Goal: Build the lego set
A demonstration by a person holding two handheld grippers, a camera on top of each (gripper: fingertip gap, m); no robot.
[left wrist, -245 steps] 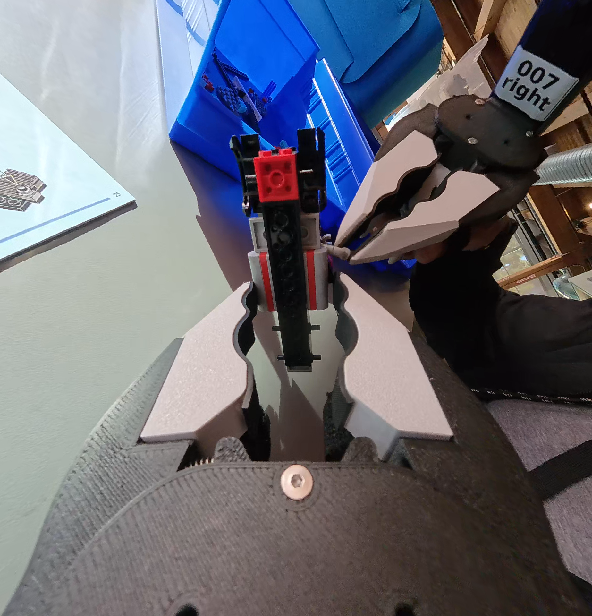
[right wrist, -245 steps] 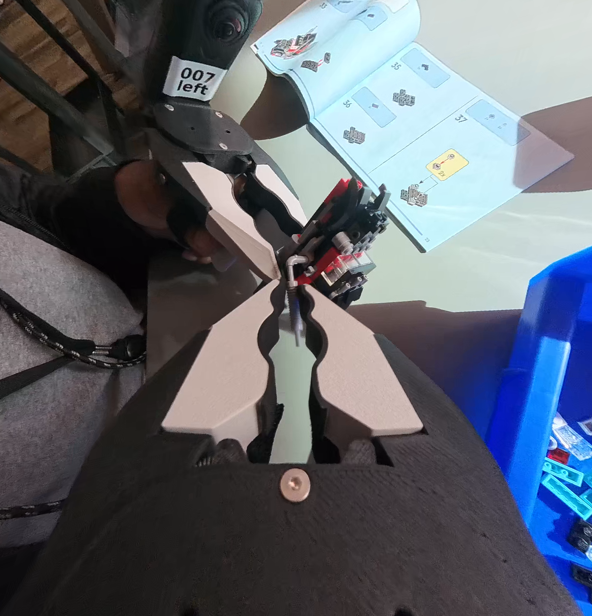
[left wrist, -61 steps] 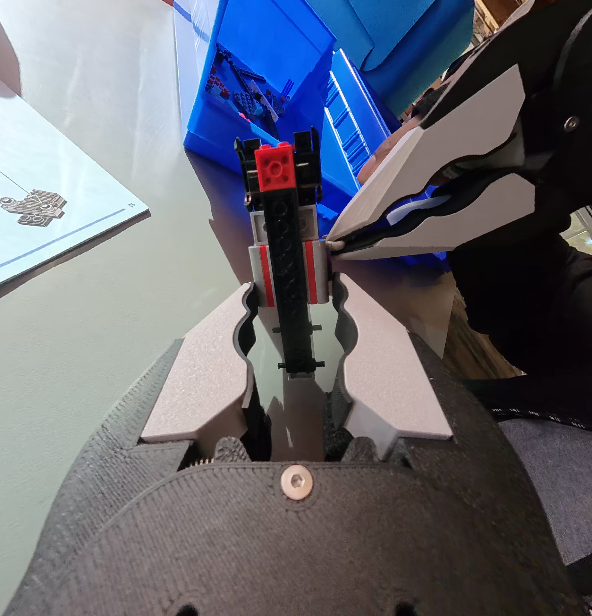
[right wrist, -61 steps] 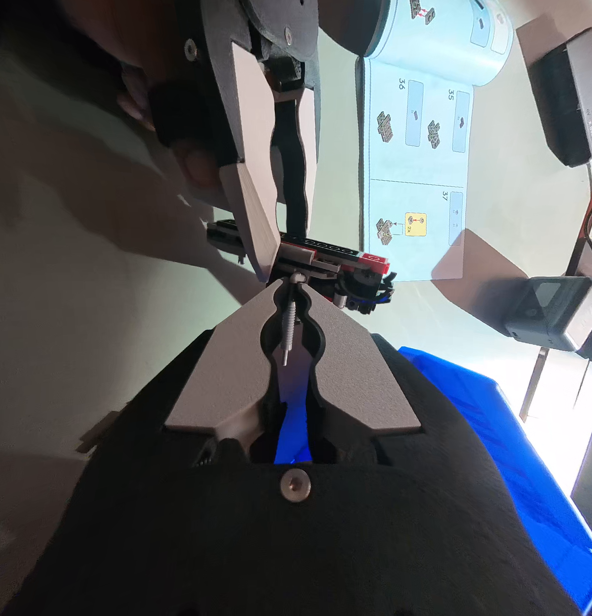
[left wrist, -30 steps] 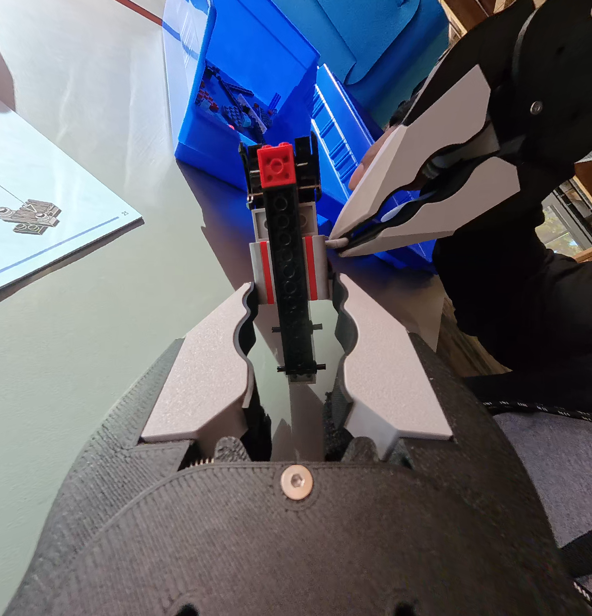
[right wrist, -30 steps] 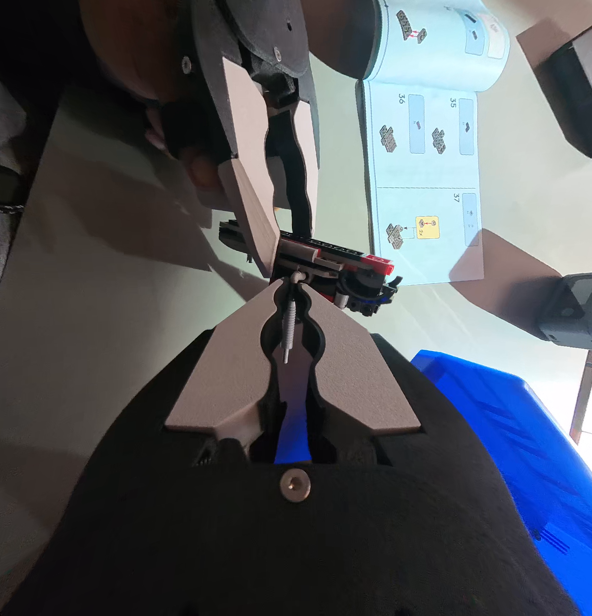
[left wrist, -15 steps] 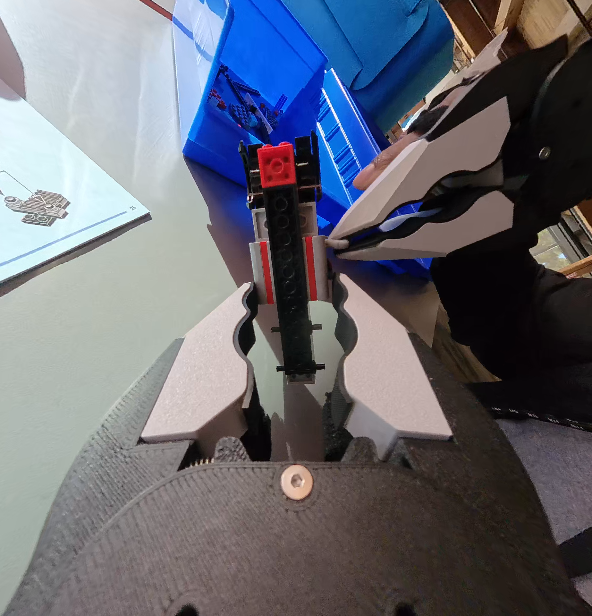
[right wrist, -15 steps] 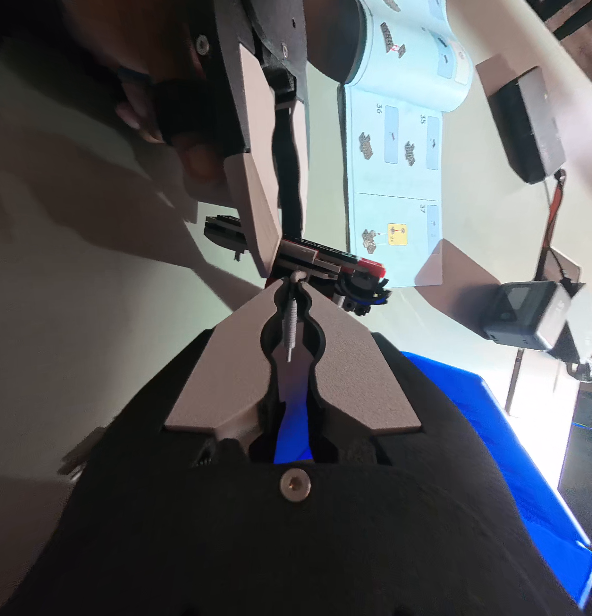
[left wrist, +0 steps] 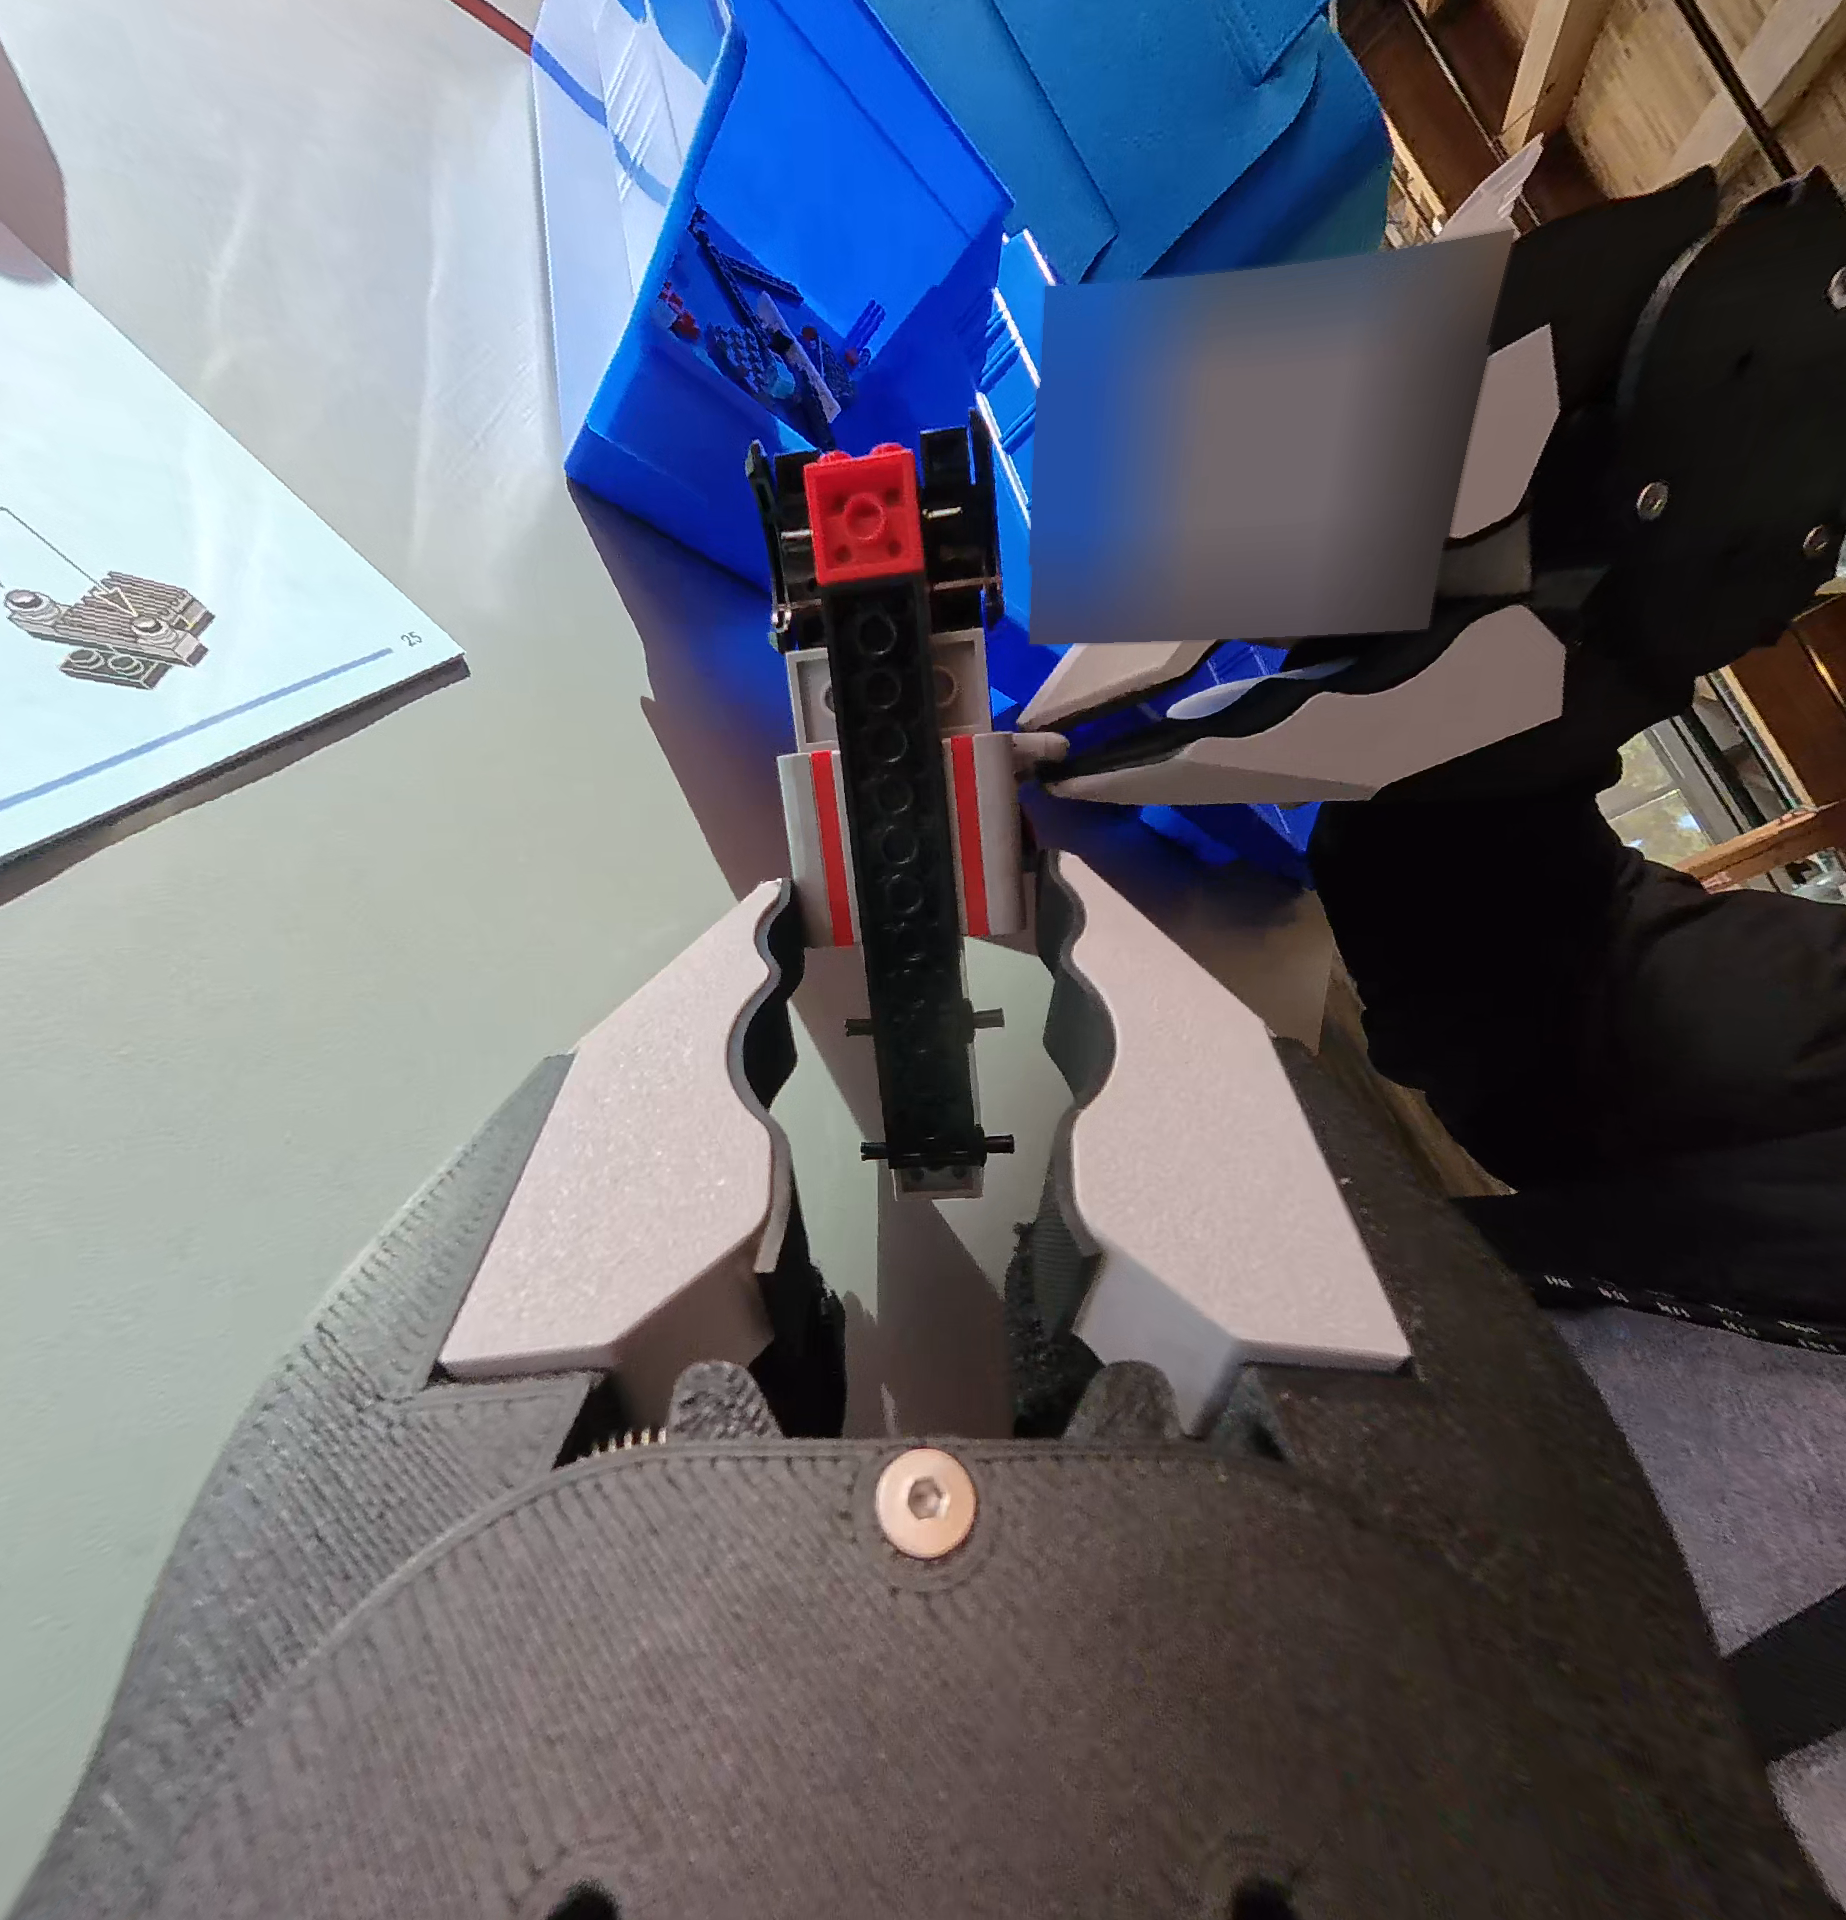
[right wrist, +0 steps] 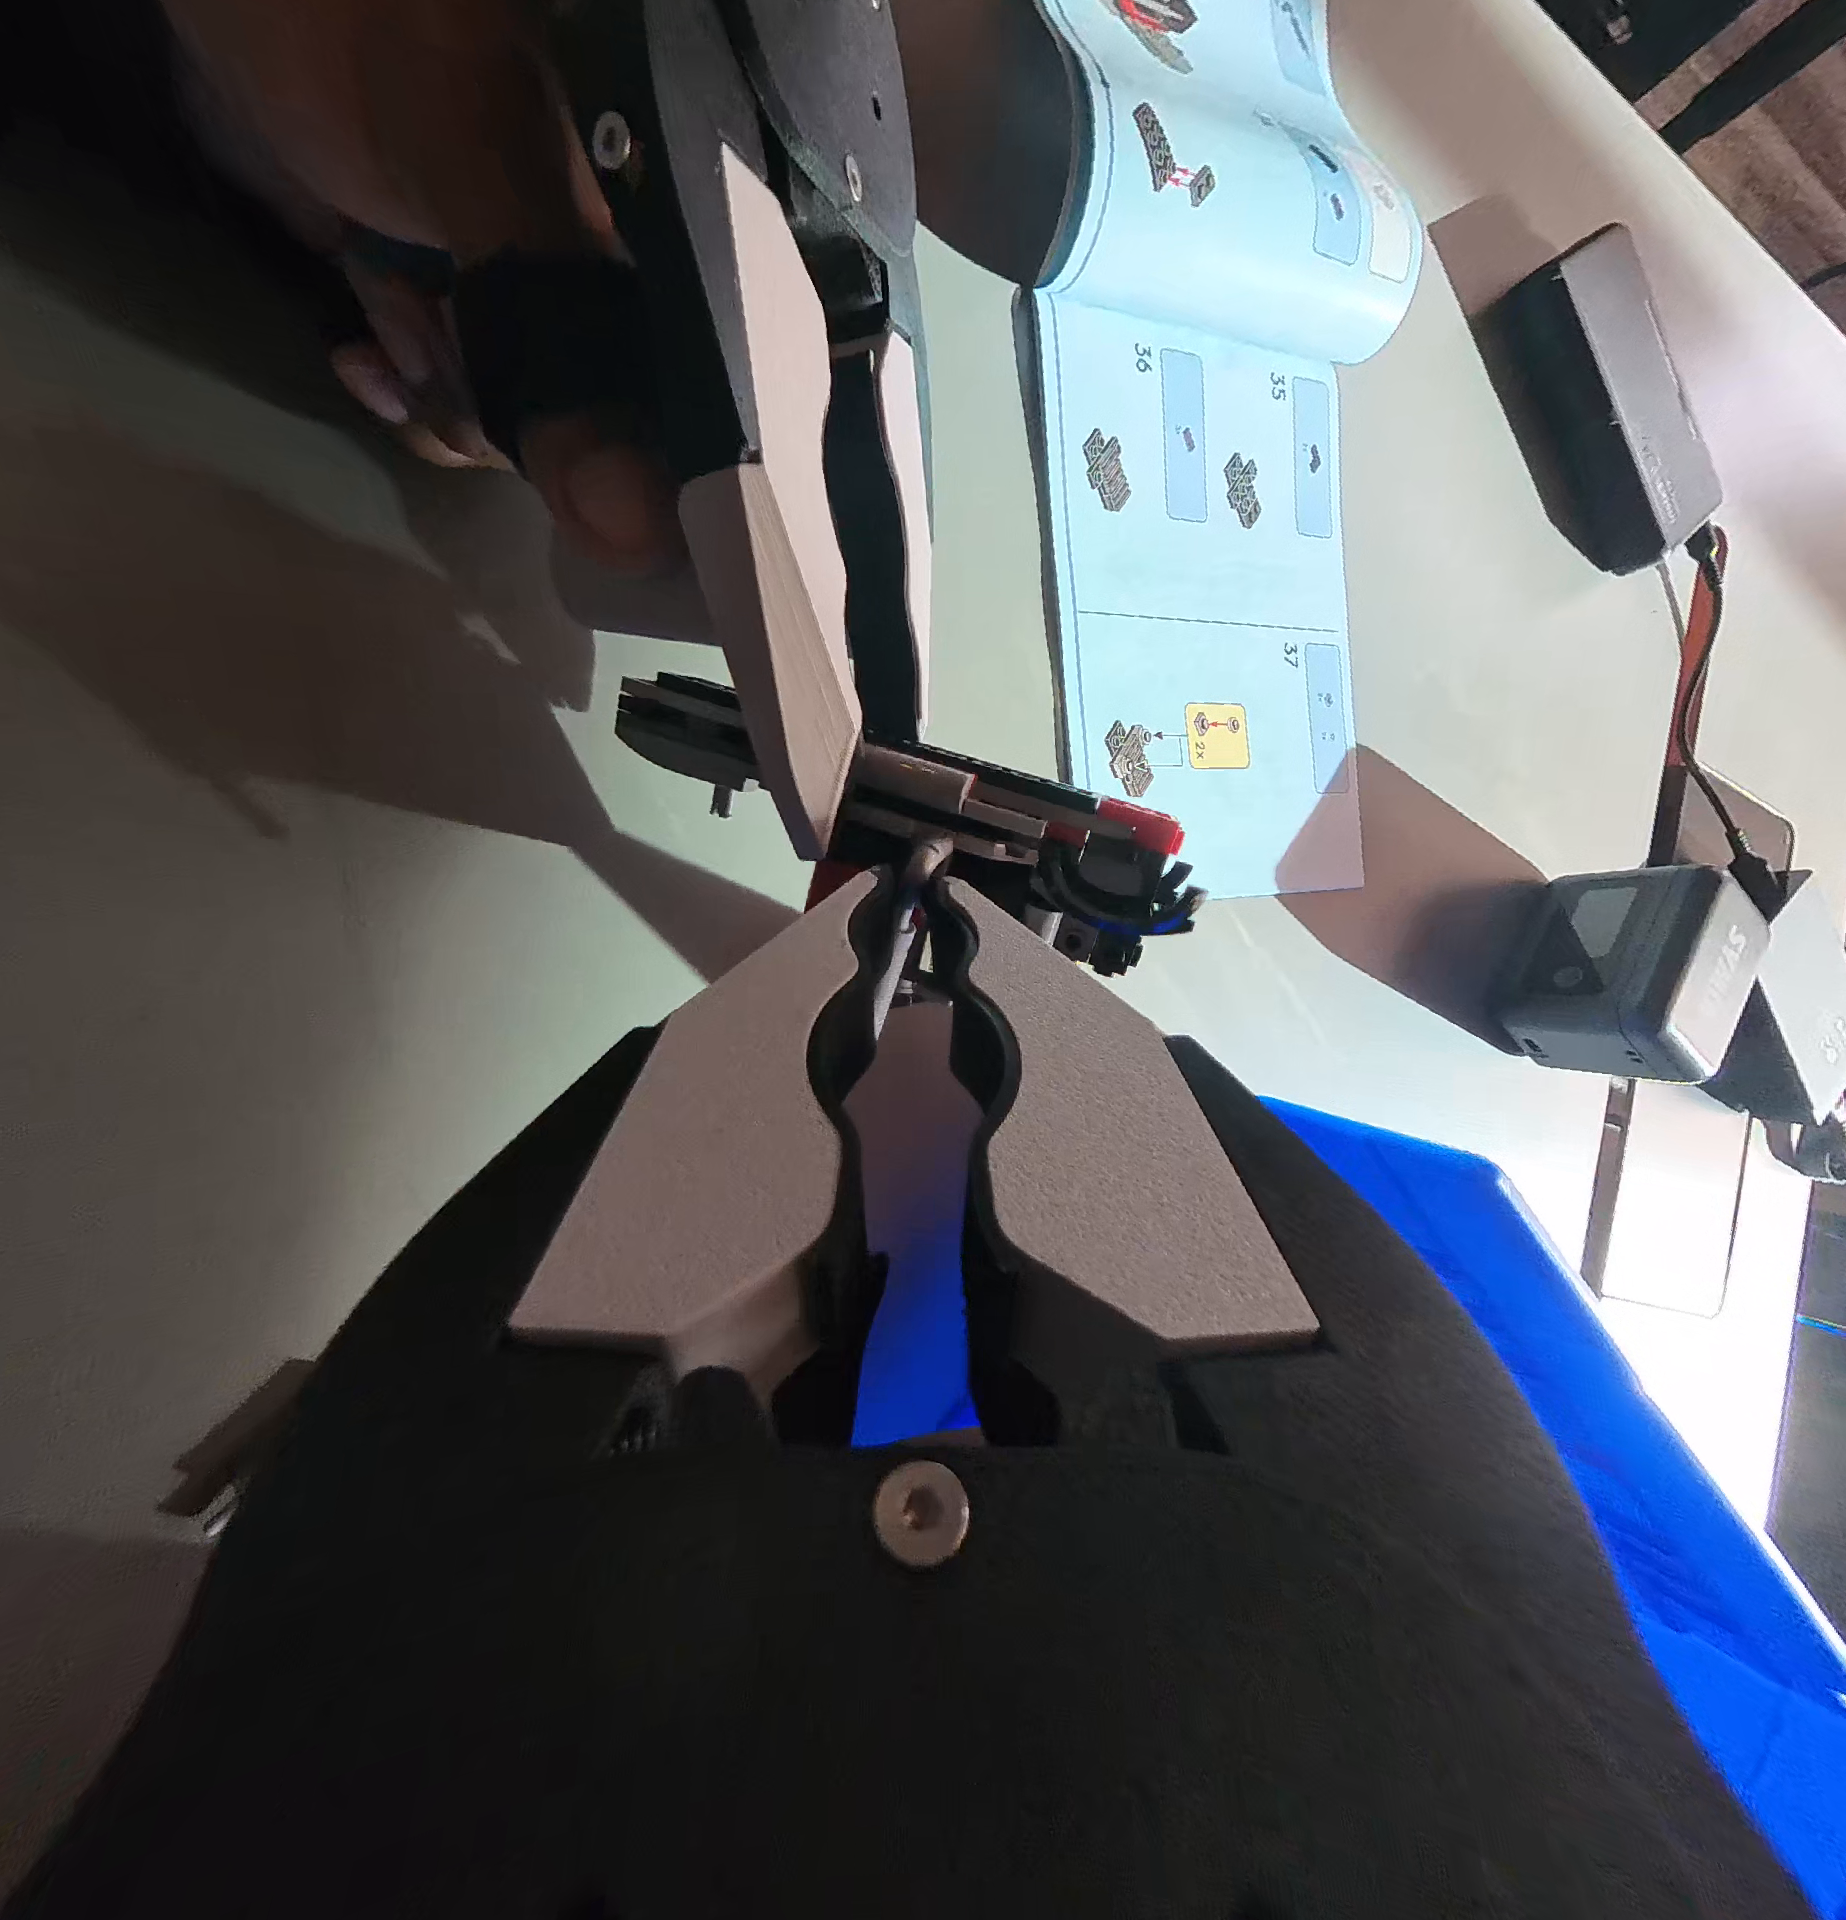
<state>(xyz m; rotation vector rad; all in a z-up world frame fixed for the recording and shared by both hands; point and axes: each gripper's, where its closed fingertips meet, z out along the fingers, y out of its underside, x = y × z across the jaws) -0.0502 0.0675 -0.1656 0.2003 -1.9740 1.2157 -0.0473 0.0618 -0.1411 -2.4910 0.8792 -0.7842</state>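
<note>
My left gripper is shut on the lego model, a long black beam with a red brick at its far end and grey sides with red stripes. It holds the model above the table. My right gripper is shut on a thin grey rod piece that sits tilted between its jaws. The rod's bent end touches the model's grey side. In the left wrist view the right gripper comes in from the right, against the model's right side. The left gripper's fingers reach down from above in the right wrist view.
A blue bin with several loose pieces stands behind the model and shows at the lower right in the right wrist view. The open instruction booklet lies on the table. A black box and a small camera stand beyond it.
The right gripper has stayed pressed against the model's side. The grey rod now sits tilted in its jaws instead of straight. The left gripper still holds the model.
</note>
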